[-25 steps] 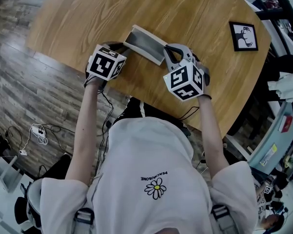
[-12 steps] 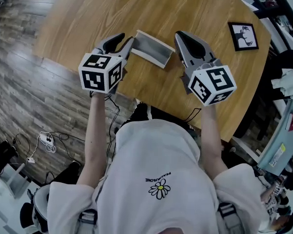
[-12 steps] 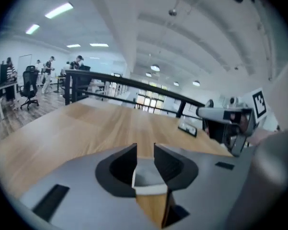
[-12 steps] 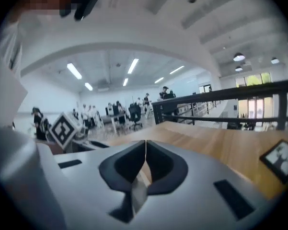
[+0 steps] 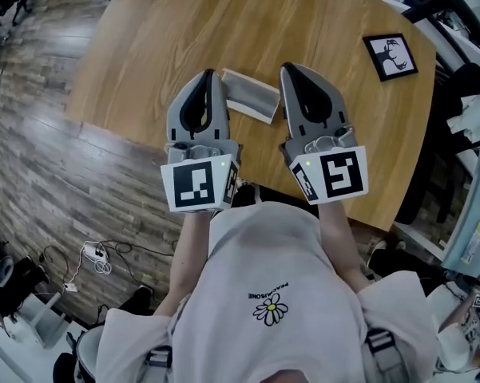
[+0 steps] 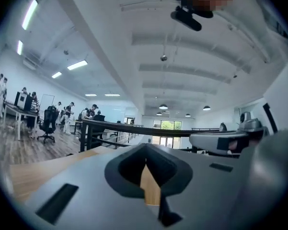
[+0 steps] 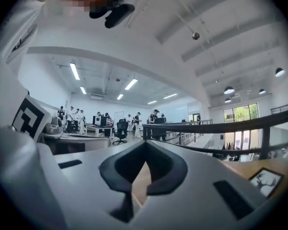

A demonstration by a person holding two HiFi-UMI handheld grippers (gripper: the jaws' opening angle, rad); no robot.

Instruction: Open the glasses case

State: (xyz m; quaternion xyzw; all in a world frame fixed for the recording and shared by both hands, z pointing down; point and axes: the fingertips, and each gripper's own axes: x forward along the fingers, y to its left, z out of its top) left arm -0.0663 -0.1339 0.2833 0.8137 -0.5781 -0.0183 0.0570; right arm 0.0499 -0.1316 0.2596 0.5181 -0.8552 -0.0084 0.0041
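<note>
Head view: the left gripper (image 5: pixel 208 75) and right gripper (image 5: pixel 291 69) are held side by side, level, above the near edge of the wooden table (image 5: pixel 184 22). Each claw is pressed together with nothing between its pads. The left and right gripper views confirm this, as both show closed tips against the open room. The glasses case (image 5: pixel 252 96) lies on the table below and between the two claw tips, just beside the left claw's inner side and apart from both. Its pale lid appears to be swung back from a grey interior, so the opening step is judged complete or nearly so. A framed picture (image 5: pixel 391 56) lies well off to the right claw's outer side. If the lid needs more swing, the next move calls for lowering one claw to steady the base while the other pushes the lid edge.
</note>
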